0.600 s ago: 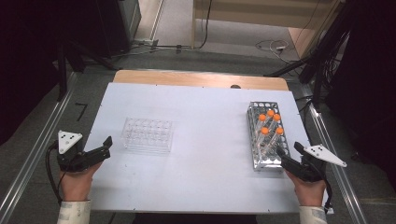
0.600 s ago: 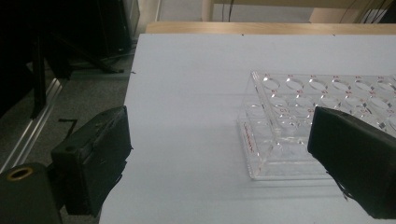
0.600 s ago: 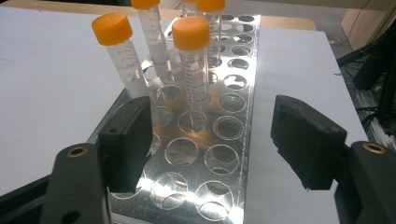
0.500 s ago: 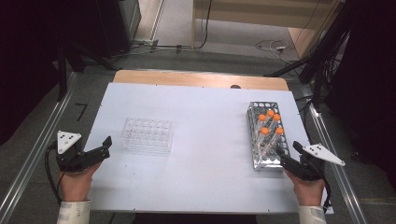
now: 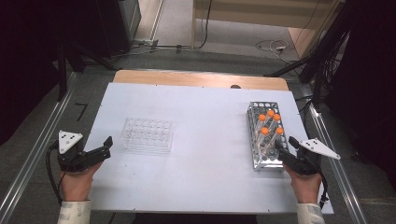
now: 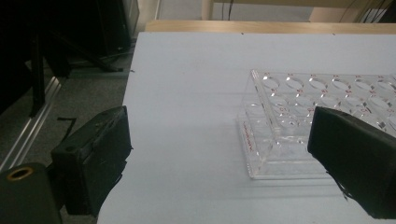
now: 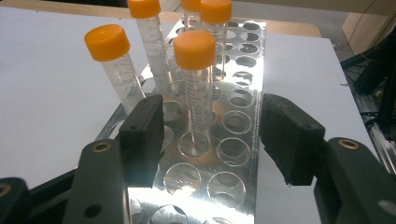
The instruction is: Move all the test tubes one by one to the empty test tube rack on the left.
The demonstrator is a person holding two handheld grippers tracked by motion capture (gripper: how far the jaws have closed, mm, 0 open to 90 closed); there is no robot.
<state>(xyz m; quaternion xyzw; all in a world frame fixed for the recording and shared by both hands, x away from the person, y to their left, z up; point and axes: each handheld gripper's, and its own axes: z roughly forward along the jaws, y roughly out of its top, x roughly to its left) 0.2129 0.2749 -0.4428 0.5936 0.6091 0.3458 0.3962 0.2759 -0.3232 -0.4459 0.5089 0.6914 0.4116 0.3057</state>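
Note:
A clear plastic well plate (image 5: pixel 147 135) lies left of the middle of the white table (image 5: pixel 205 107). My left gripper (image 5: pixel 105 147) rests at the table's front left, just short of that plate, jaws open and empty. In the left gripper view the clear plate (image 6: pixel 322 107) stands ahead between the spread jaws of the left gripper (image 6: pixel 219 154). A metal tube rack (image 5: pixel 266 140) at the right holds several orange-capped tubes (image 5: pixel 265 131). My right gripper (image 5: pixel 285 148) sits at the rack's near end. In the right gripper view the right gripper (image 7: pixel 210 135) is open over the metal rack (image 7: pixel 233 121), the nearest tube (image 7: pixel 196 51) standing just beyond the jaws, untouched.
A wooden strip (image 5: pixel 196 78) edges the table's far side. Metal rails (image 5: pixel 32 154) run along both sides on the floor. Cables and dark equipment stand beyond the table. The white surface between plate and rack is bare.

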